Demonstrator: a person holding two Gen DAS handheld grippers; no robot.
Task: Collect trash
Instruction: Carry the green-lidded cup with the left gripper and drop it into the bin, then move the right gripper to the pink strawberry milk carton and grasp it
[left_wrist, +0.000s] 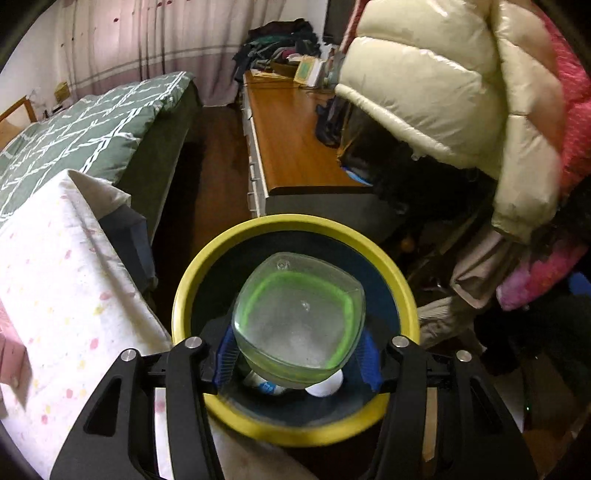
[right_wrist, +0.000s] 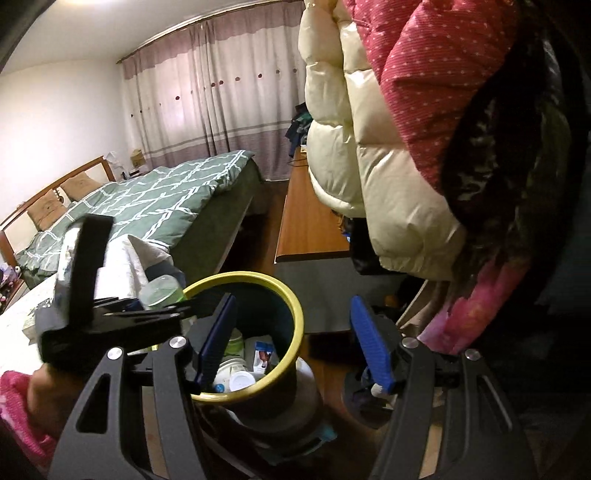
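Note:
A yellow-rimmed trash bin (left_wrist: 295, 225) with a dark inside stands on the floor below my left gripper (left_wrist: 299, 350). That gripper is shut on a clear plastic bottle (left_wrist: 299, 317) with a green tint, bottom toward the camera, held over the bin's mouth. White containers (left_wrist: 327, 387) lie in the bin under it. In the right wrist view the bin (right_wrist: 291, 314) holds several white tubs and a box (right_wrist: 262, 354). My right gripper (right_wrist: 295, 343) is open and empty, just right of the bin. The left gripper and bottle (right_wrist: 162, 291) show over the bin's left rim.
A bed with a green checked quilt (left_wrist: 92, 129) is to the left, a white dotted cloth (left_wrist: 55, 295) nearer. A wooden desk (left_wrist: 288, 140) runs behind the bin. Puffy cream and pink jackets (left_wrist: 461, 92) hang at the right, close to both grippers.

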